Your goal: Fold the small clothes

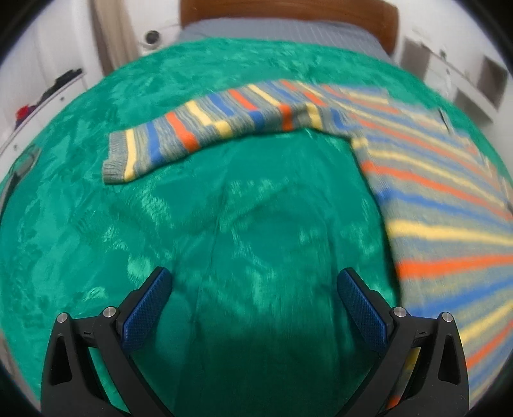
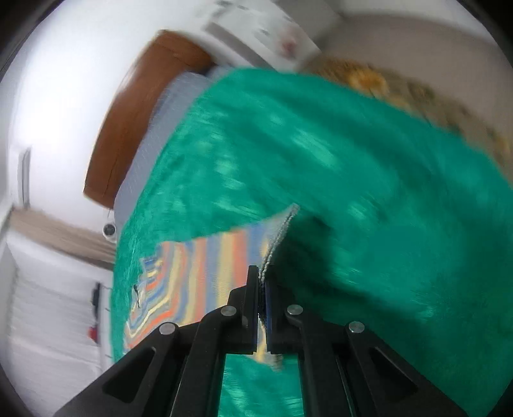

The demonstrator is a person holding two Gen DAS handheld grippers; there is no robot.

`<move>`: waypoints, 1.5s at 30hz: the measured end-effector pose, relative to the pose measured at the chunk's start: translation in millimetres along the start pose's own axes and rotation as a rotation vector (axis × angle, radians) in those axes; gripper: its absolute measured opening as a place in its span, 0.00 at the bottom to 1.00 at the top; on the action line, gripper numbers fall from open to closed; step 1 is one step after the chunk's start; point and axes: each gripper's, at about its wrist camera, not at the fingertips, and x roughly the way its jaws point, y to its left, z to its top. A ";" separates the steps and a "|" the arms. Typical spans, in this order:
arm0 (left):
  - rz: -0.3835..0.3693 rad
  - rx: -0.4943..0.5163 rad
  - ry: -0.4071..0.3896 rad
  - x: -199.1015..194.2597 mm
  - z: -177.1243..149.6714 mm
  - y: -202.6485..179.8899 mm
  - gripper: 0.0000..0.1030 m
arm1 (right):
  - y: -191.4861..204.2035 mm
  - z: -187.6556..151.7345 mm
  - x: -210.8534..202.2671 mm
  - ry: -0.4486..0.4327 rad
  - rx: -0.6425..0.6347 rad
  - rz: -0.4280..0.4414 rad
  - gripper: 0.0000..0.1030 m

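Observation:
A small striped knit sweater [image 1: 433, 179], grey with orange, yellow and blue bands, lies on a green plush blanket [image 1: 192, 208]. One sleeve [image 1: 179, 134] stretches out to the left. My left gripper [image 1: 255, 282] is open and empty, hovering over bare blanket to the left of the sweater's body. My right gripper [image 2: 262, 282] is shut on the sweater's grey ribbed edge [image 2: 279, 237] and holds it lifted; the rest of the sweater [image 2: 198, 272] hangs to its left. The right wrist view is blurred.
The blanket covers a bed with a brown wooden headboard [image 1: 288, 12] and a grey sheet [image 1: 282, 32]. White shelves [image 1: 465, 77] stand at the right and white furniture [image 1: 41, 96] at the left.

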 end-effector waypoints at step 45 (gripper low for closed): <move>-0.031 0.011 -0.222 -11.2 -46.9 6.4 1.00 | 43.5 -153.0 15.7 -0.034 -0.465 -0.343 0.74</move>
